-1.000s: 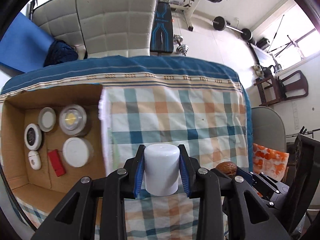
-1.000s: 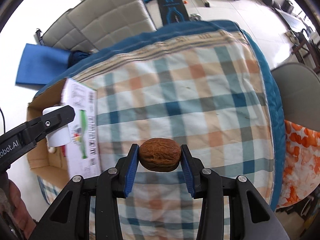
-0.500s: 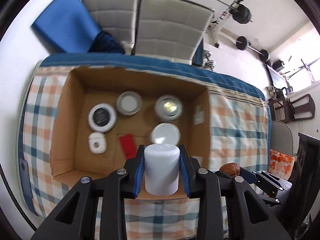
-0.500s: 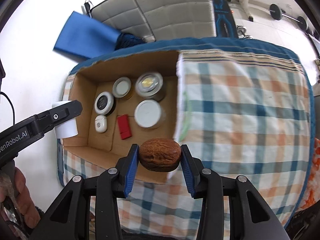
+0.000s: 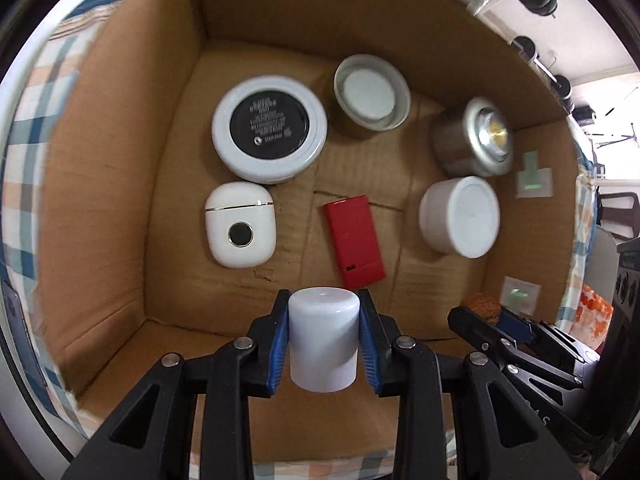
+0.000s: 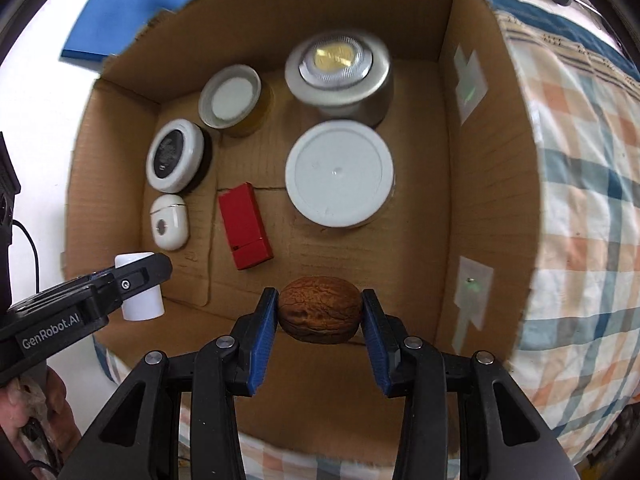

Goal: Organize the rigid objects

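Observation:
My left gripper (image 5: pixel 323 340) is shut on a white cylinder cap (image 5: pixel 323 338), held over the near part of an open cardboard box (image 5: pixel 120 184). My right gripper (image 6: pixel 319 316) is shut on a brown walnut (image 6: pixel 320 314), held over the box's near right part (image 6: pixel 492 184). The white cap also shows at the left of the right wrist view (image 6: pixel 140 294), and the walnut at the right of the left wrist view (image 5: pixel 481 308). In the box lie a red case (image 5: pixel 354 240), a white earbud case (image 5: pixel 239 230) and several round jars.
The box holds a black-topped white tin (image 5: pixel 269 128), a white-lidded jar (image 5: pixel 372 94), a metal jar with gold top (image 5: pixel 474 136) and a white-lidded tub (image 5: pixel 460 216). It rests on a checked cloth (image 6: pixel 584 184). A blue mat (image 6: pixel 120 12) lies beyond.
Both grippers have moved down and closer over the box, so its inside now fills both views. The cap and walnut stay gripped.

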